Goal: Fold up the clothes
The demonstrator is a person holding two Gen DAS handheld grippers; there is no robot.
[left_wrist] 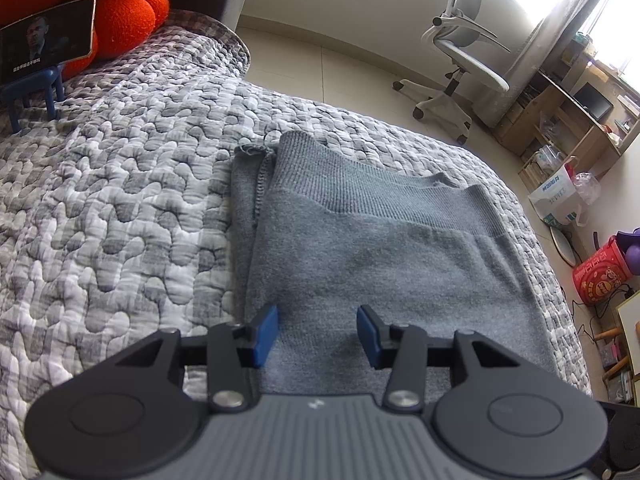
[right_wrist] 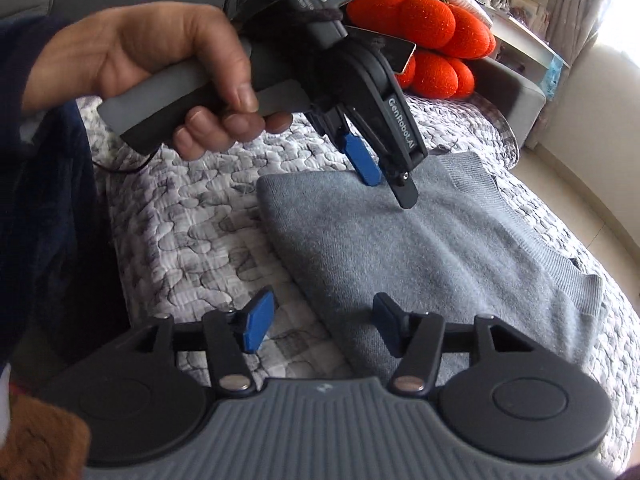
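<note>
Nearest the left wrist camera, the left gripper [left_wrist: 317,334] has its blue-padded fingers [left_wrist: 264,336] spread apart with nothing between them, above the near part of a folded grey sweater [left_wrist: 380,256]. In the right wrist view, the right gripper [right_wrist: 322,326] likewise has its fingers spread and empty, one blue pad [right_wrist: 258,320] over the quilt [right_wrist: 208,240] and the other over the sweater's near edge. The sweater lies flat on the grey-and-white quilted bed cover, its ribbed hem [left_wrist: 384,196] turned toward the far side in the left view. Farther on in the right view, the person's left hand [right_wrist: 176,76] grips the handle of the left gripper, whose tips point down at the sweater; whether they touch the cloth cannot be told. Beyond, at the head of the bed, an orange plush cushion [left_wrist: 124,16] sits behind a phone [left_wrist: 48,36] propped on a blue stand [left_wrist: 34,92]. Across the tiled floor stand a white office chair [left_wrist: 460,52] and a wooden desk [left_wrist: 572,116] near the window.
</note>
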